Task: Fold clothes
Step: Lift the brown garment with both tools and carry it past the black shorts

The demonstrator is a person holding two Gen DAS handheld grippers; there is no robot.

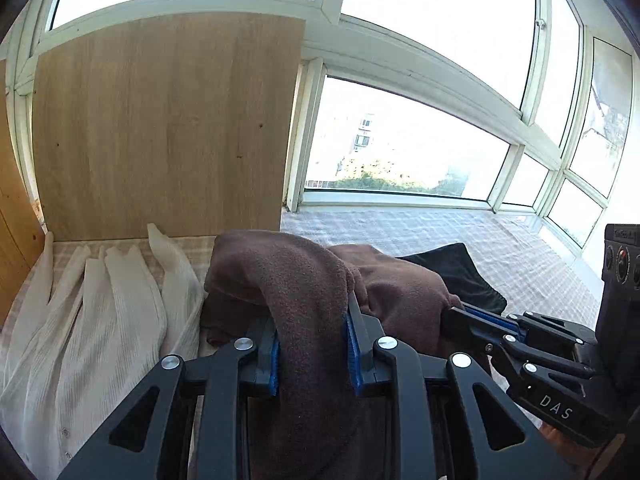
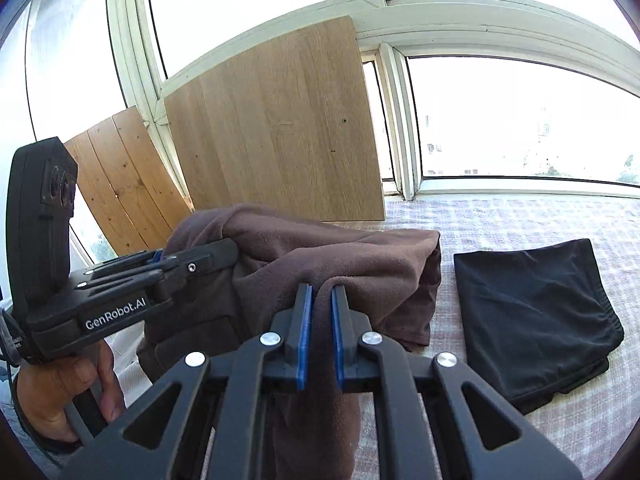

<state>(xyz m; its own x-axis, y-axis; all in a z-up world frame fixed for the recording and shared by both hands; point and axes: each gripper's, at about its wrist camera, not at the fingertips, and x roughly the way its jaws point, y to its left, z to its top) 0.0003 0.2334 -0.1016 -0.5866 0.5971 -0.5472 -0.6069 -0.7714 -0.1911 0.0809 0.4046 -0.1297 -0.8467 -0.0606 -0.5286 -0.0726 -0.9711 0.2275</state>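
A brown fleece garment (image 1: 304, 272) hangs bunched in the air between my two grippers, above the checked cloth surface (image 2: 520, 216). My left gripper (image 1: 312, 320) is shut on a thick fold of it, and the cloth drapes over the blue pads (image 1: 354, 352). My right gripper (image 2: 321, 292) is shut on another fold of the same brown garment (image 2: 320, 248). Each gripper shows in the other's view: the right gripper (image 1: 460, 312) at the right, the left gripper (image 2: 230, 250) at the left, both with tips buried in the fleece.
A folded black garment (image 2: 532, 312) lies on the checked surface to the right. A white ribbed shirt (image 1: 100, 320) is spread at the left. A wooden panel (image 1: 168, 128) leans against the window frames behind. A person's hand (image 2: 60, 392) holds the left gripper's handle.
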